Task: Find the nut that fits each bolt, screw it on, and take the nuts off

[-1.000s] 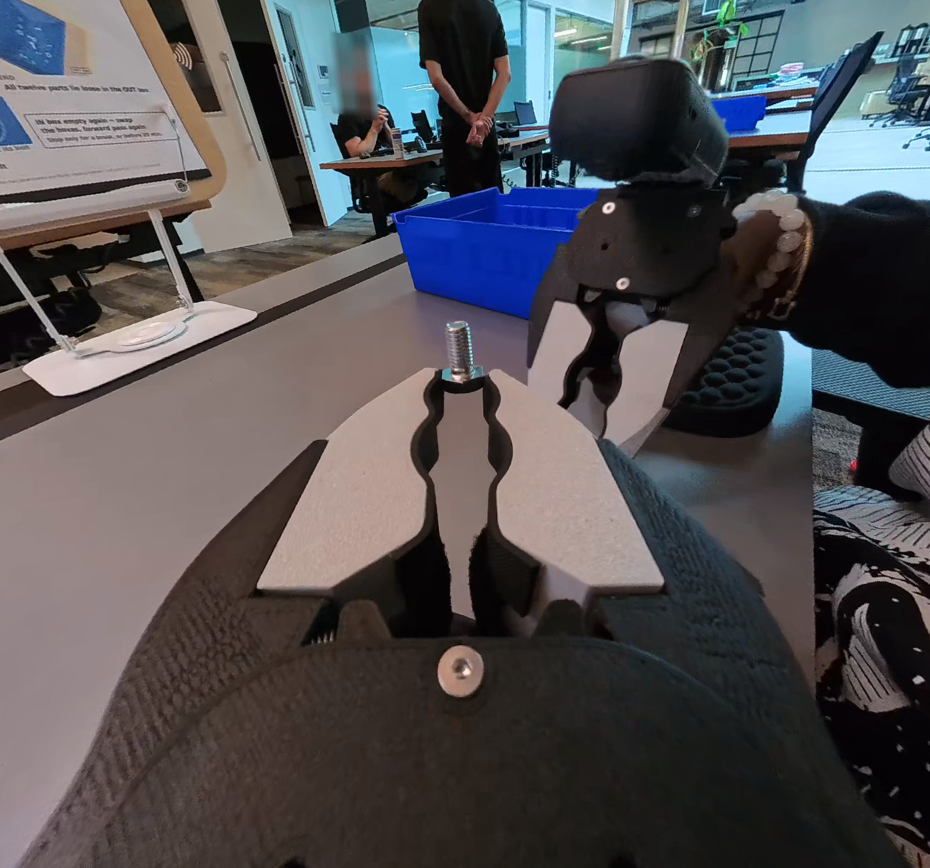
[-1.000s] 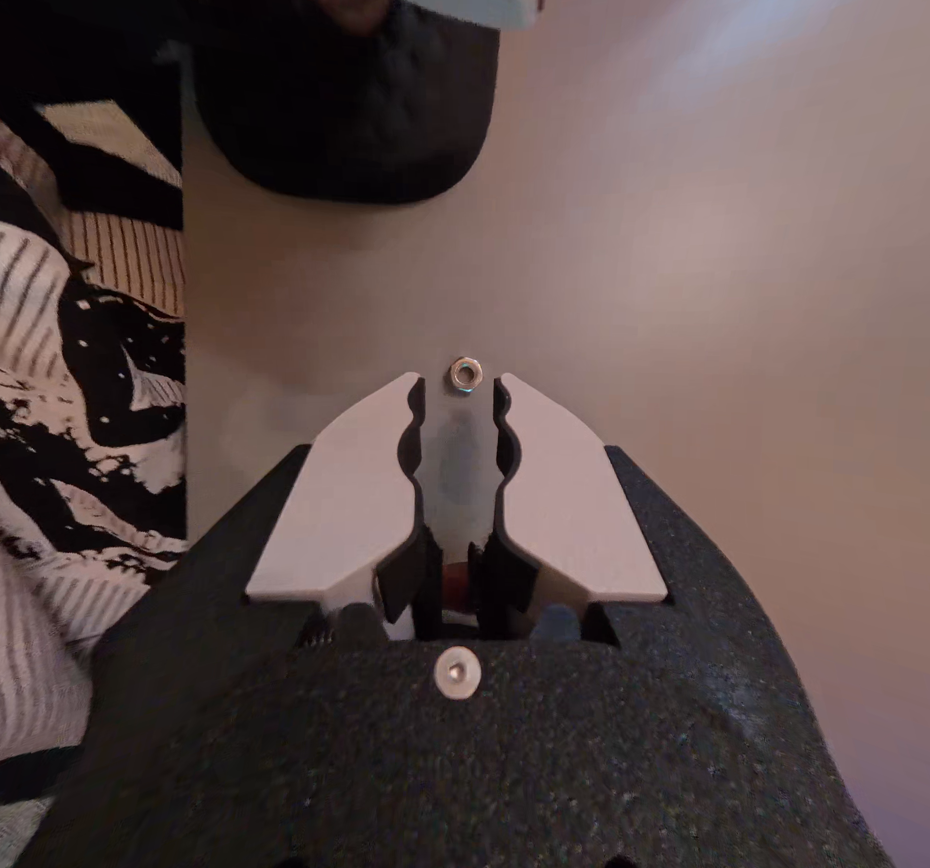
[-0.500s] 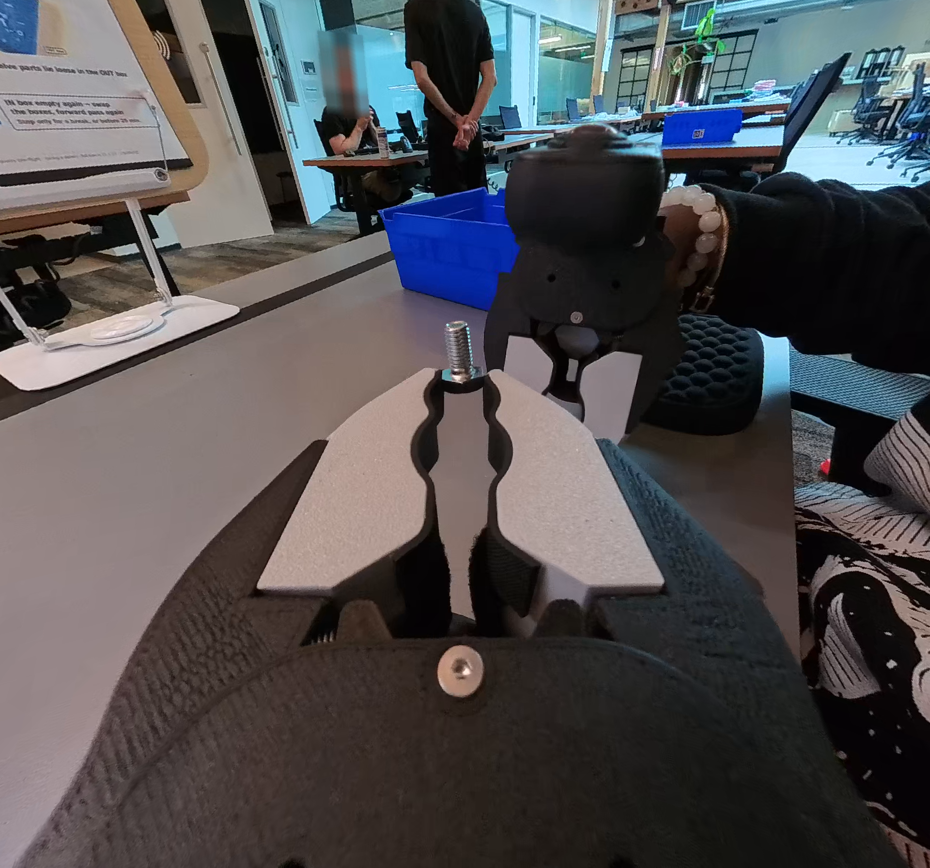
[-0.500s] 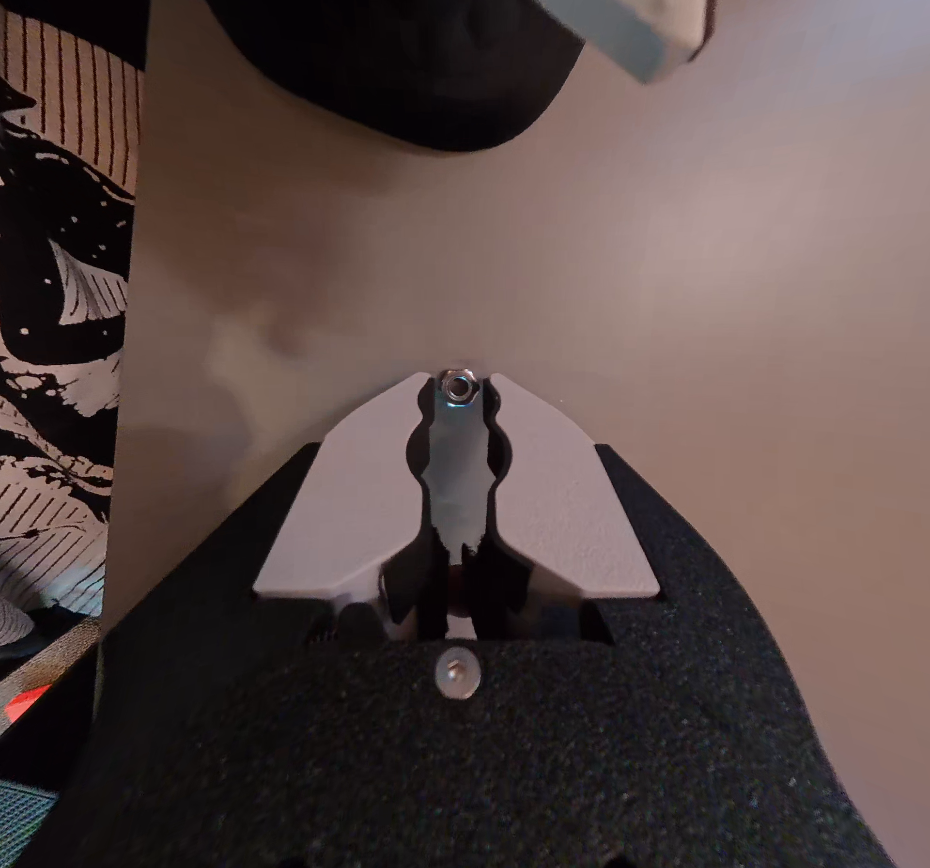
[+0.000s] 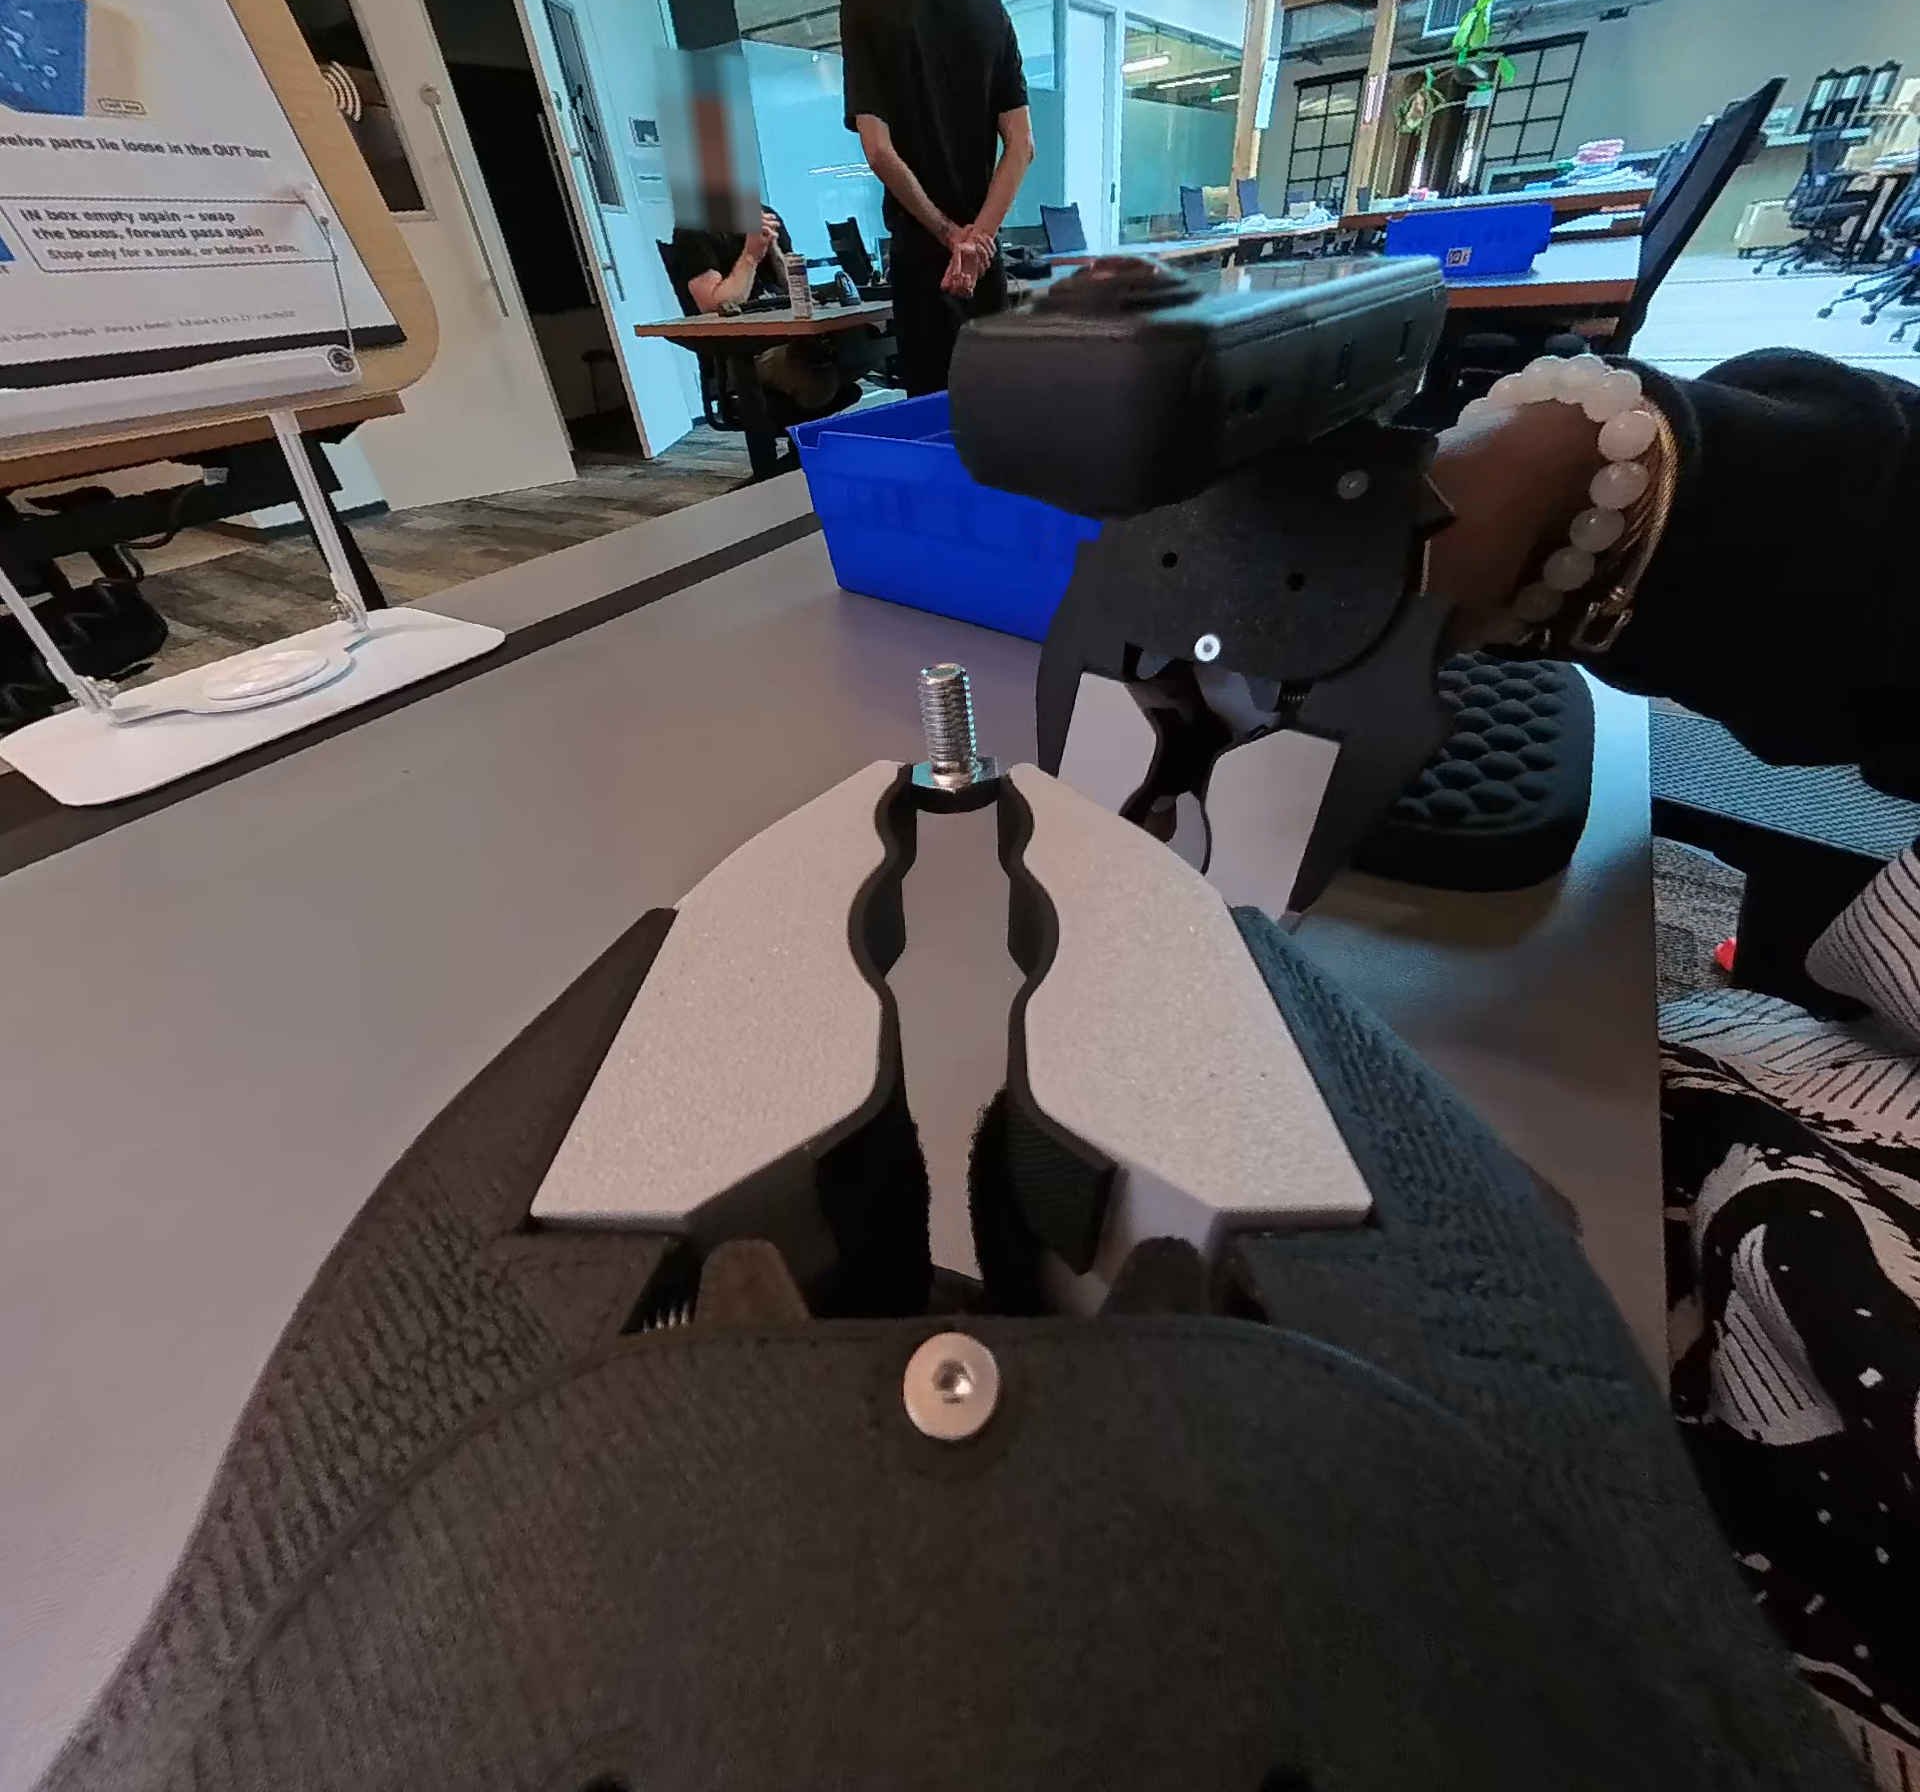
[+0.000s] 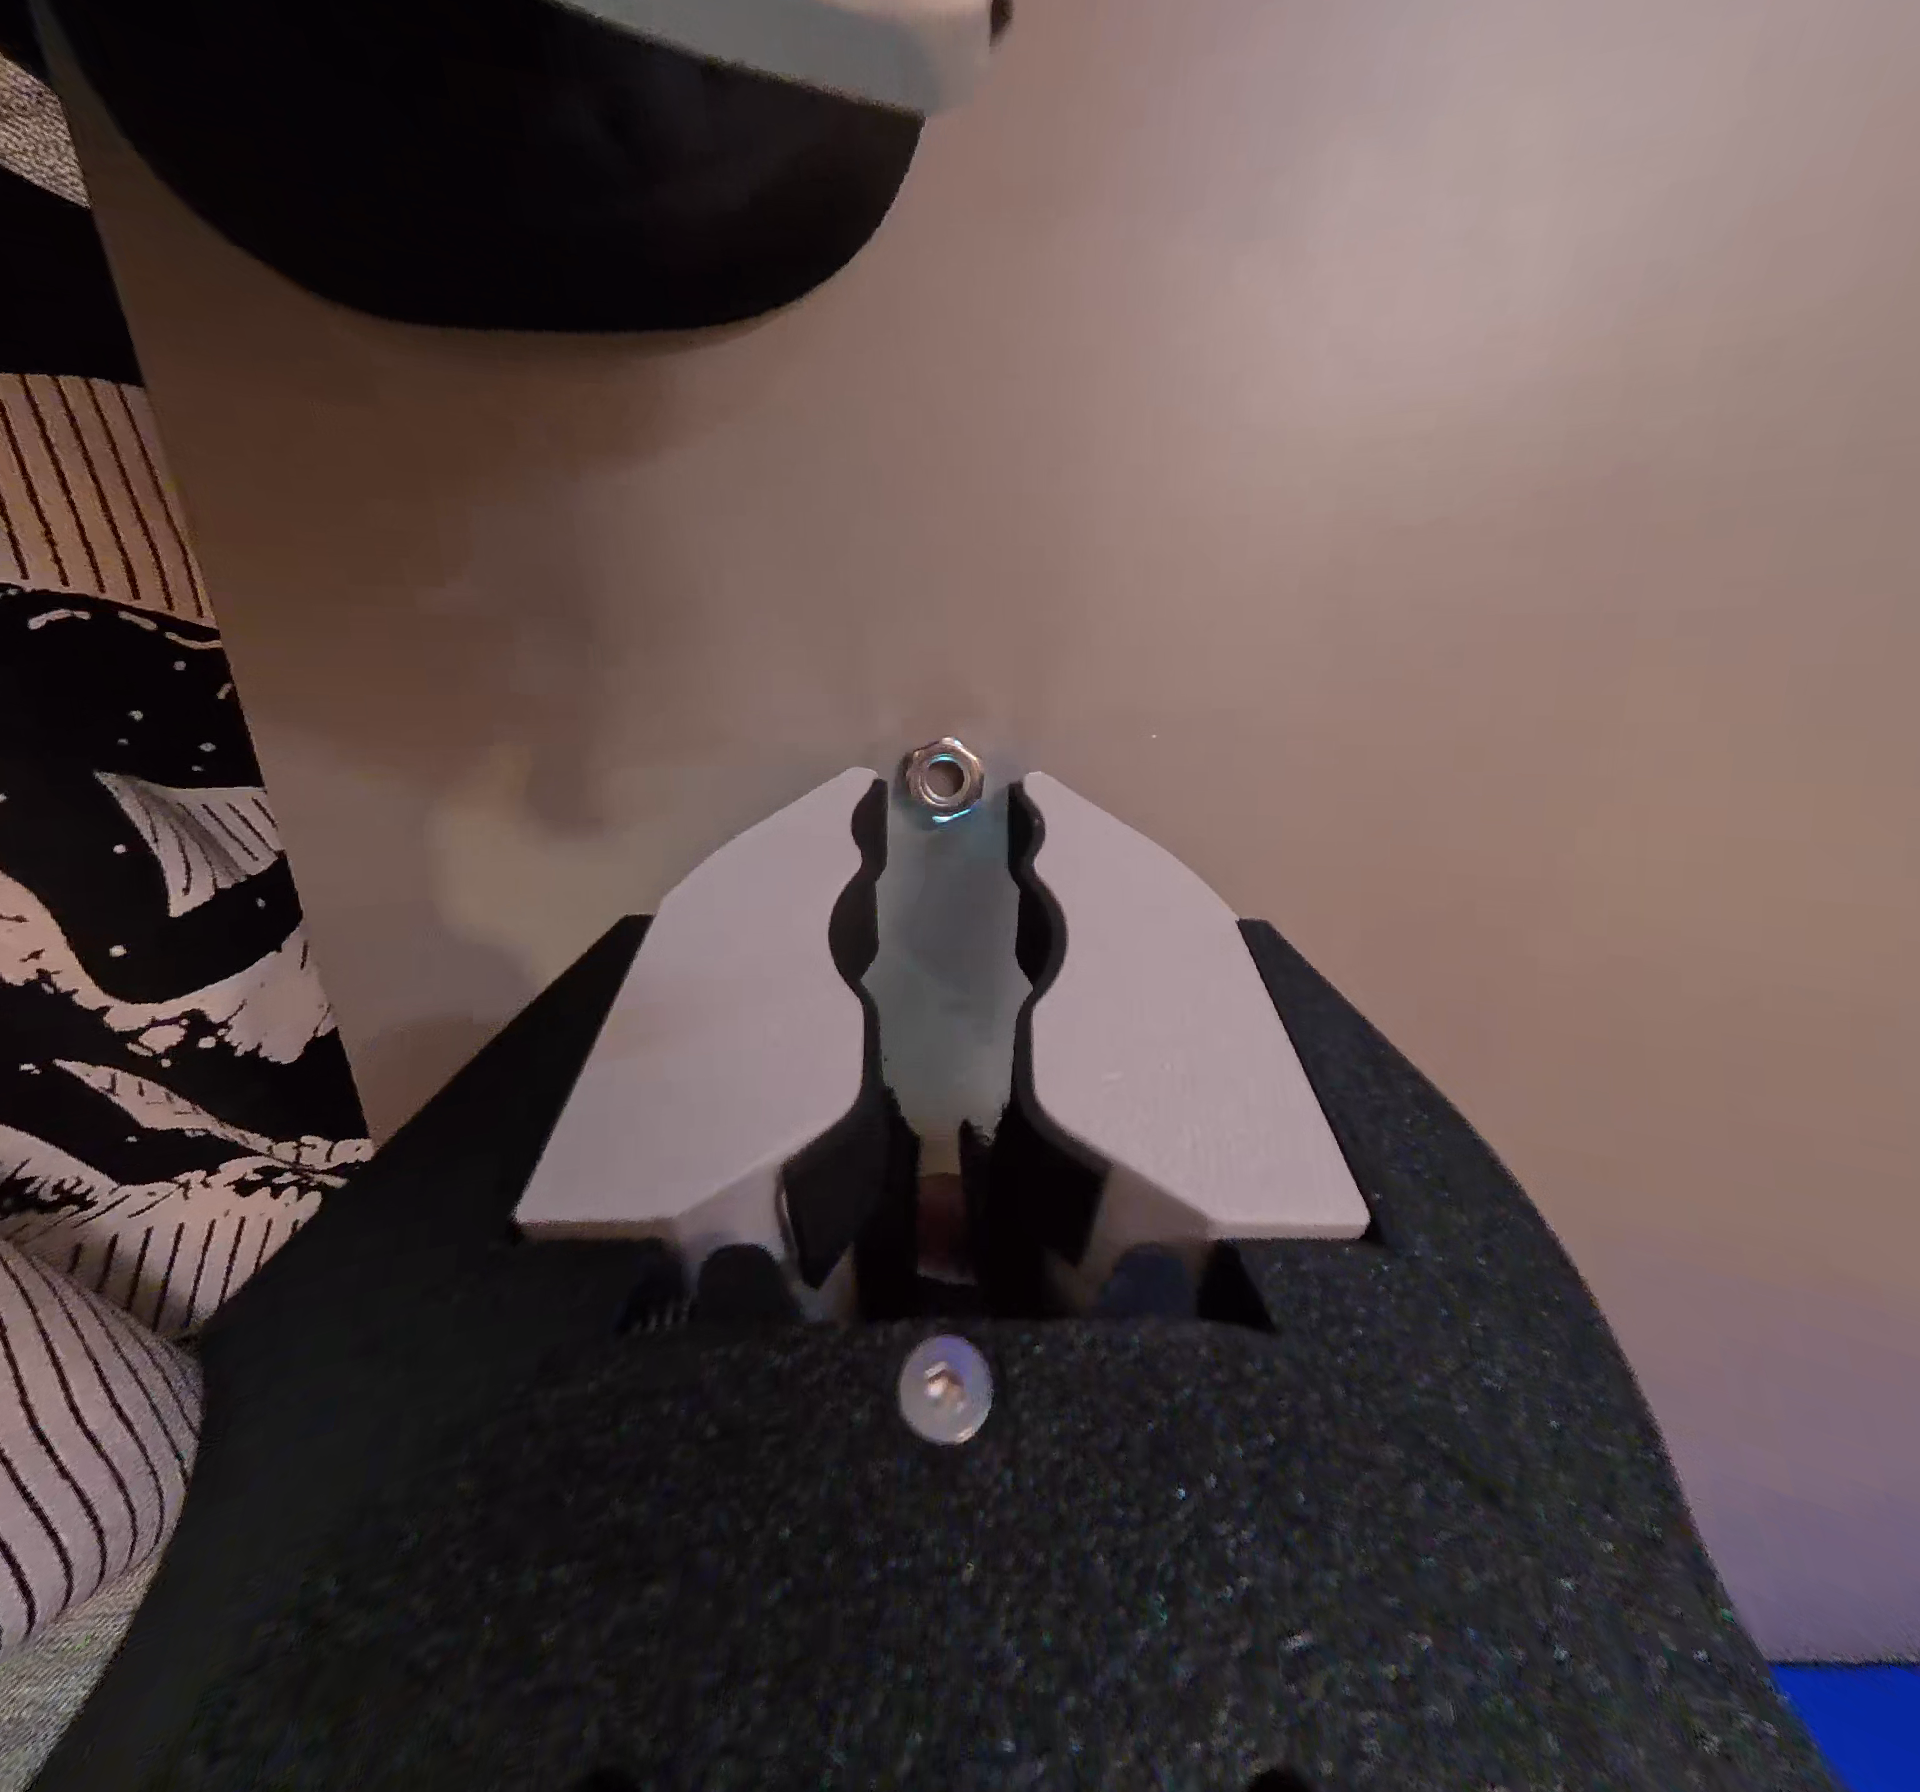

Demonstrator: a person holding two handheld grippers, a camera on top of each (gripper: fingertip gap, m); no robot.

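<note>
In the left wrist view, the left gripper [image 5: 951, 786] is clamped on the hexagonal head of a bolt [image 5: 943, 716], both fingertips pressed against its flats, so that the silvery threaded shank stands straight up above the grey table [image 5: 416, 911]. No nut sits on those threads, so the fitting and screwing steps for this bolt seem not yet begun, and taking nuts off lies further ahead. The right gripper [image 5: 1242, 895] hangs just to the right of the bolt, pointing down at the table, held by a hand [image 5: 1496, 527] with a bead bracelet; its fingertips are hard to judge from here. A blue bin [image 5: 914, 537] stands behind, and a black cushioned pad [image 5: 1496, 776] lies to the right. In the right wrist view, looking straight down, a small silvery hexagonal nut [image 6: 943, 782] lies flat on the table, hole upward, between the tips of the right gripper [image 6: 945, 786]. Its fingers [image 6: 1049, 792] stand apart with a visible gap on either side of the nut, so nothing is gripped. I judge the present step to be picking up this nut to try it on the bolt.
</note>
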